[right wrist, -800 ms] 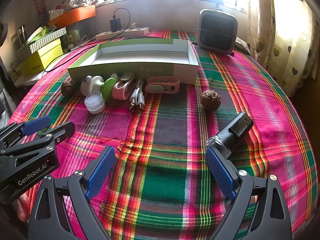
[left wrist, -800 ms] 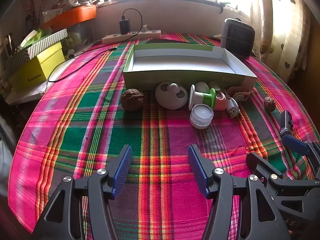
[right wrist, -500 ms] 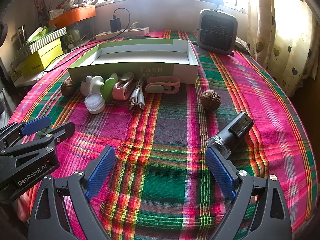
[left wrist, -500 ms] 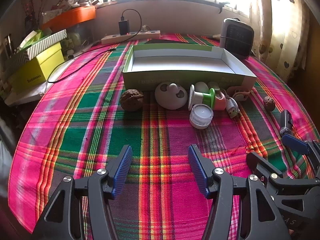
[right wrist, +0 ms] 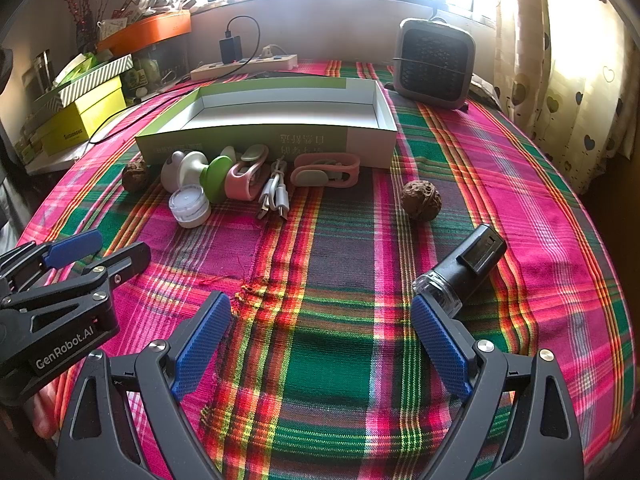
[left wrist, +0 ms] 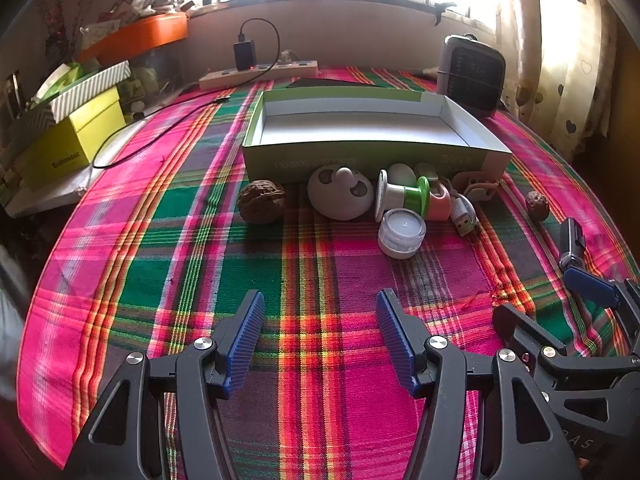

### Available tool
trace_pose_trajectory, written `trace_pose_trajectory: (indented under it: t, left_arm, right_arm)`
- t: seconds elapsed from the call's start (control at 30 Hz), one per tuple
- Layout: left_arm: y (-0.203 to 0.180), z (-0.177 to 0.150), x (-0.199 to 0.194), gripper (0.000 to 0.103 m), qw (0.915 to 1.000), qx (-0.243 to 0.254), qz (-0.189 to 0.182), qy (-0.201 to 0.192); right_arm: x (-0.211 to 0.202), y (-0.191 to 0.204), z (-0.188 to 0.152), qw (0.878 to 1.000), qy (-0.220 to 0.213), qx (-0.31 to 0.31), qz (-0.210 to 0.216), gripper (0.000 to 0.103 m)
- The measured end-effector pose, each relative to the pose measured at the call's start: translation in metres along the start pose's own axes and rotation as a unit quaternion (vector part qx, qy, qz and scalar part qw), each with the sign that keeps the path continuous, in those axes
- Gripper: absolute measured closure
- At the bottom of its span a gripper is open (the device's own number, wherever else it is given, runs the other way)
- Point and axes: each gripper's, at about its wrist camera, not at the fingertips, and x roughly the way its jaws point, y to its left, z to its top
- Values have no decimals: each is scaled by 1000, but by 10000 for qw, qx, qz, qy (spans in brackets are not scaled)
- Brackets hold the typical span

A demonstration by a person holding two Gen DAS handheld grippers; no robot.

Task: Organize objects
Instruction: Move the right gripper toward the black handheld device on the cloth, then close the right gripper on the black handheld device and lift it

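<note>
An empty green and white box (left wrist: 372, 132) (right wrist: 272, 120) sits on the plaid cloth. Along its near side lie a walnut (left wrist: 261, 202) (right wrist: 135, 175), a white round gadget (left wrist: 340, 196), a green and white spool (left wrist: 404, 197), a small white jar (left wrist: 401, 233) (right wrist: 189, 205), a pink clip (right wrist: 246, 178), a white USB cable (right wrist: 274, 196) and a pink strap (right wrist: 326, 170). A second walnut (right wrist: 421, 201) and a black cylinder (right wrist: 460, 270) lie to the right. My left gripper (left wrist: 320, 340) is open and empty. My right gripper (right wrist: 320, 340) is open and empty, its right pad beside the cylinder.
A grey heater (right wrist: 434, 64) stands behind the box at the right. A power strip with charger (right wrist: 244, 66) lies at the back. Yellow and striped boxes (left wrist: 76, 124) are stacked at the left. A curtain (right wrist: 568, 80) hangs at the right.
</note>
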Motion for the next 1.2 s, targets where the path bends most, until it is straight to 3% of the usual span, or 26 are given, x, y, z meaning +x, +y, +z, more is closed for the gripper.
trace_pose_trajectory:
  t: [0.4,0.77,0.93,1.07,1.2]
  left_arm:
    - [7,-3,-1,46,9996,167,-220,0]
    - [21,4,2,46,9996,16,-281,63]
    - [27,6,4,46,9996,-48,-278,81]
    - [30,9,6,46,9995,-84,-276,101]
    - [33,12,8,46,9995,-126,-259,116]
  right_arm:
    - [-17,-13,-15,9996,-56,81,249,12]
    - [-27,-53,-15,9964,-105,790,-289,15]
    - [-23,-67,-1,9932,-134,1118,-292,16]
    - [-14,-78,9,9911,-75,1272,-396,21]
    - [-5,-83,14,9901,48,1326,-457,36]
